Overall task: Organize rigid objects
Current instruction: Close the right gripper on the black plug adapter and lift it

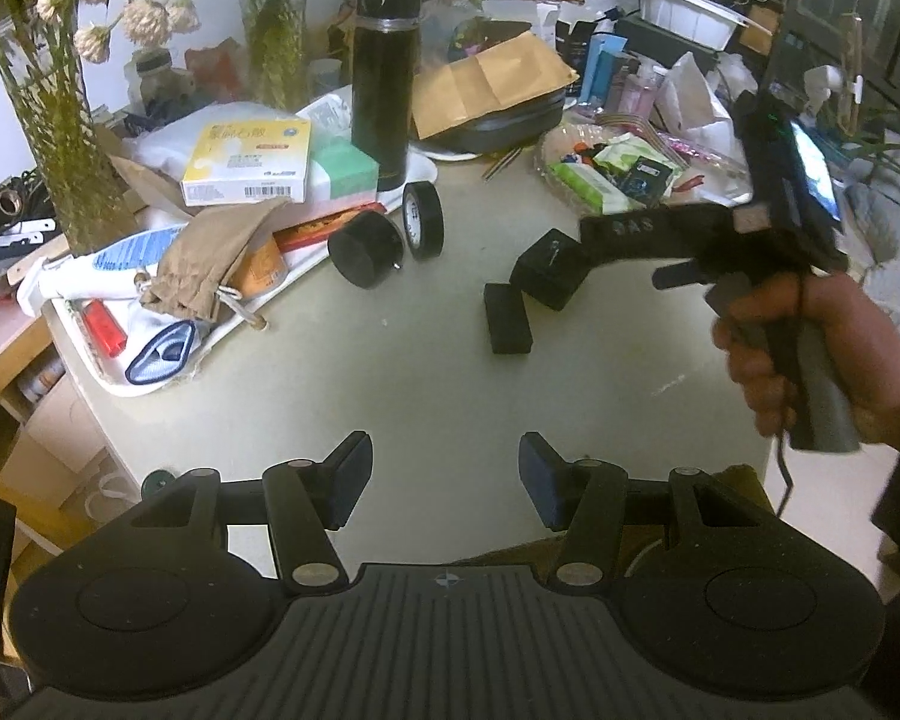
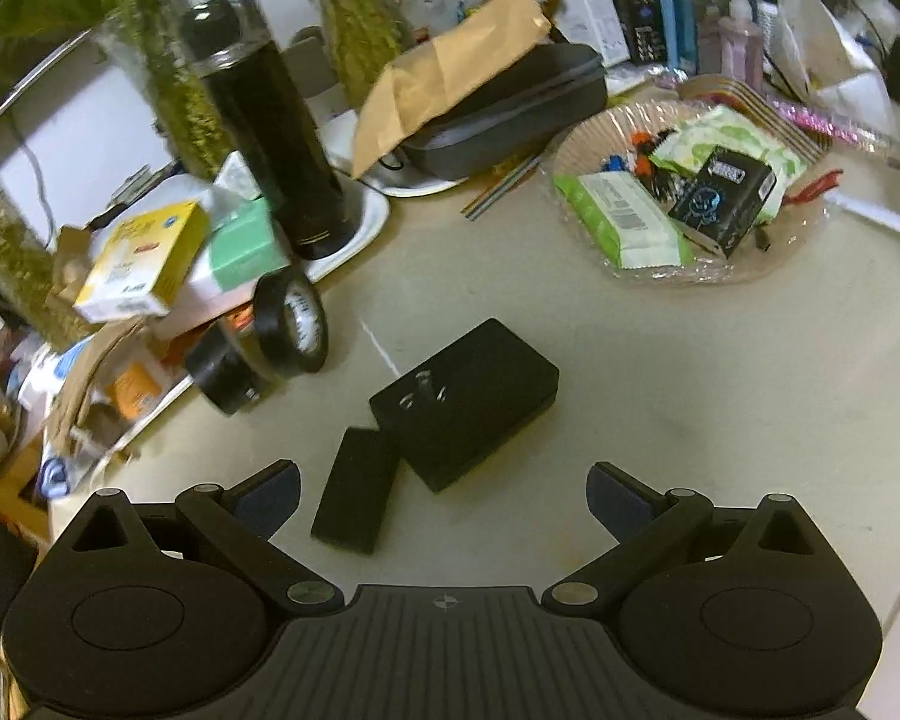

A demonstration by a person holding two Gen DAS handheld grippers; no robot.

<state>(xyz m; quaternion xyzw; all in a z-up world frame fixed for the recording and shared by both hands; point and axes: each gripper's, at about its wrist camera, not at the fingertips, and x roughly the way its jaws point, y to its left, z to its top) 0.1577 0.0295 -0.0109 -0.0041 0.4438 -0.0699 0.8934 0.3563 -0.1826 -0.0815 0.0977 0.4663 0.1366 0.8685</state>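
Note:
A black box with a small stud on top lies on the pale table. A flat black slab leans against its near left corner. In the right wrist view my right gripper hovers over both, open wide, the slab just inside its left finger. A black tape roll and a black cylinder stand further left. The left wrist view shows my left gripper open above bare table with nothing between its fingers. The box and slab lie ahead of it, under the hand-held right gripper's body.
A black thermos stands on a white tray with a yellow carton and a green box beside it. A wrapped plate of snack packs sits right of centre. A brown envelope covers a black case. Plant vases line the back left.

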